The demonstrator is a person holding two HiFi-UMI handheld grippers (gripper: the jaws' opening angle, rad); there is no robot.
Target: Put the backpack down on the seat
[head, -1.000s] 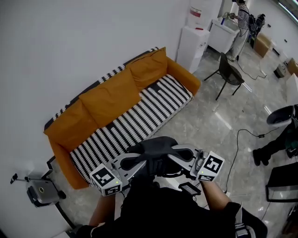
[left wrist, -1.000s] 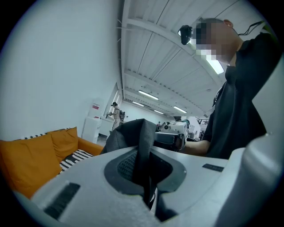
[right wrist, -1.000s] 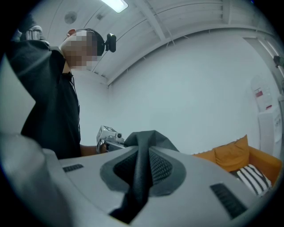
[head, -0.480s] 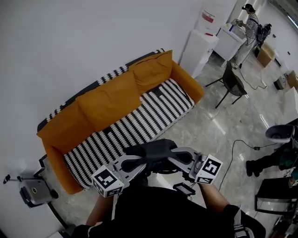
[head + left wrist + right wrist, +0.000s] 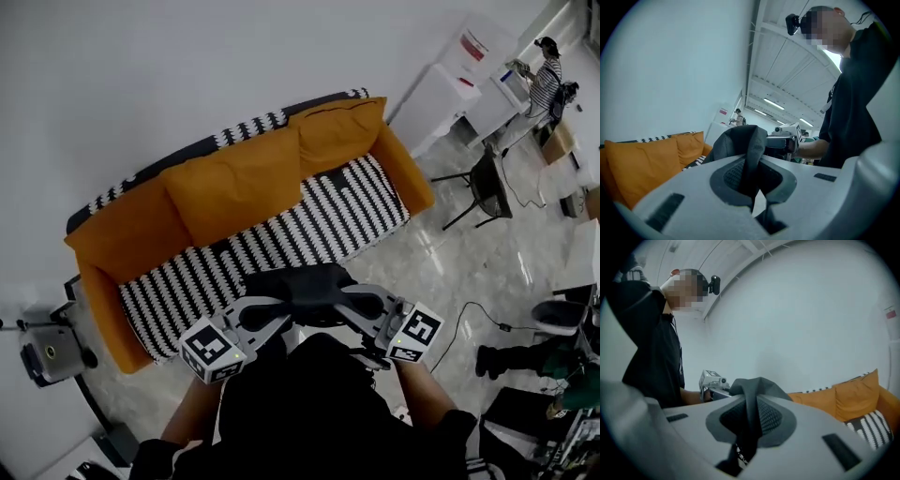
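i've got the left gripper [image 5: 751, 180] and right gripper [image 5: 747, 423] each clamped on the backpack [image 5: 302, 284], sharing its weight so it can go down level onto the striped seat [image 5: 281, 248].

Matt black cloth backpack [image 5: 302, 284], matt orange fabric sofa cushions [image 5: 234, 183], black-and-white striped woven seat cover [image 5: 309, 234], glossy pale tiled floor [image 5: 450, 262], smooth matt grey plastic left gripper [image 5: 751, 176] and right gripper [image 5: 749, 420], dark mesh-textured pads [image 5: 768, 418]
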